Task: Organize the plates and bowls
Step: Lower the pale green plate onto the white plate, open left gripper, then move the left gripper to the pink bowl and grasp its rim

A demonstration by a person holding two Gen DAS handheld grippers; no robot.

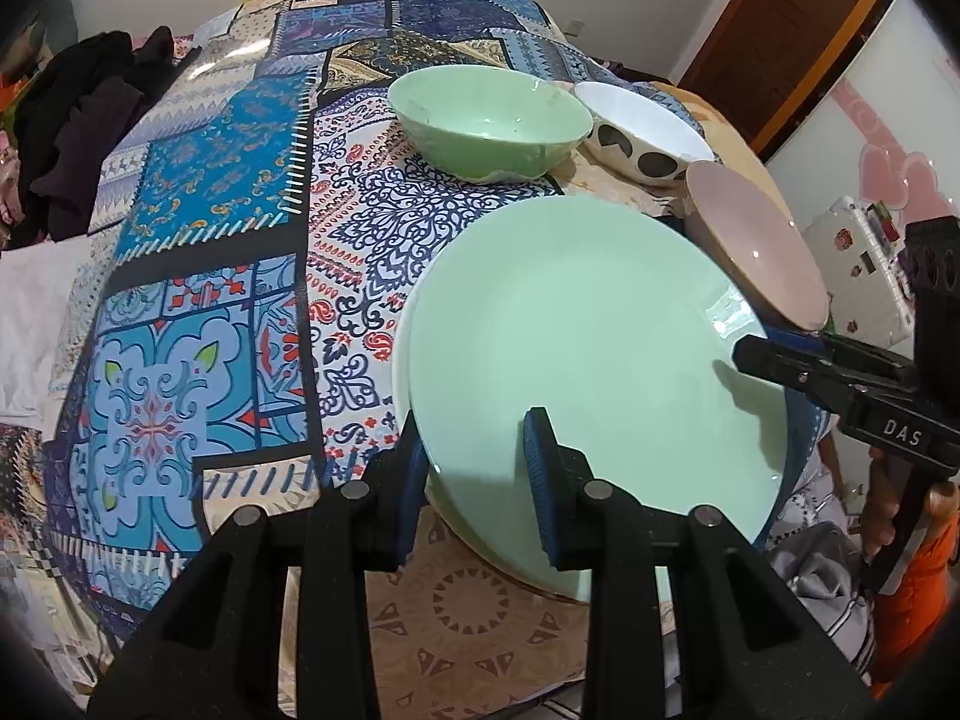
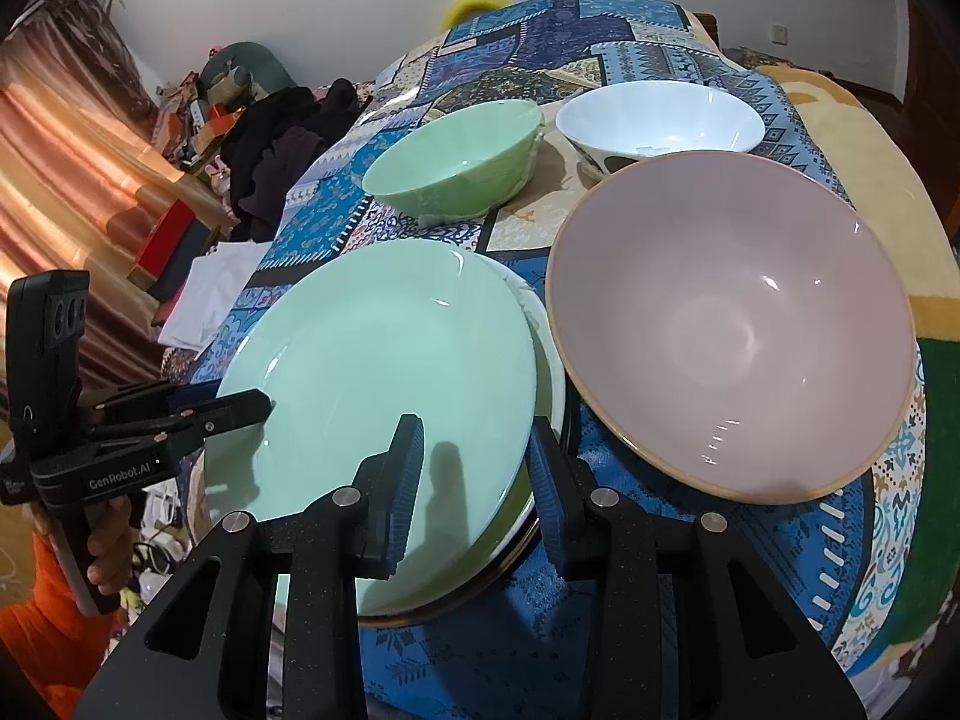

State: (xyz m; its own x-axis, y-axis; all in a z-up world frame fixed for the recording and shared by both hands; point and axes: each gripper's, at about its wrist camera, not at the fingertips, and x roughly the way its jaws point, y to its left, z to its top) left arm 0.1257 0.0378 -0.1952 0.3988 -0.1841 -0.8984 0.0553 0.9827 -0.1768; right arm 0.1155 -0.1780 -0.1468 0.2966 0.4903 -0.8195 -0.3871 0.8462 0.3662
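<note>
A green plate lies on top of a stack of plates on the patterned cloth. My left gripper straddles its near rim, one finger under and one over, jaws apart. My right gripper straddles the opposite rim the same way; it also shows in the left wrist view. The left gripper shows in the right wrist view. A pink bowl sits right of the stack. A green bowl and a white spotted bowl stand behind.
The patchwork cloth covers the table. A white plate rim and a dark rim show under the green plate. Dark clothes are piled at the far left. A door is at the right.
</note>
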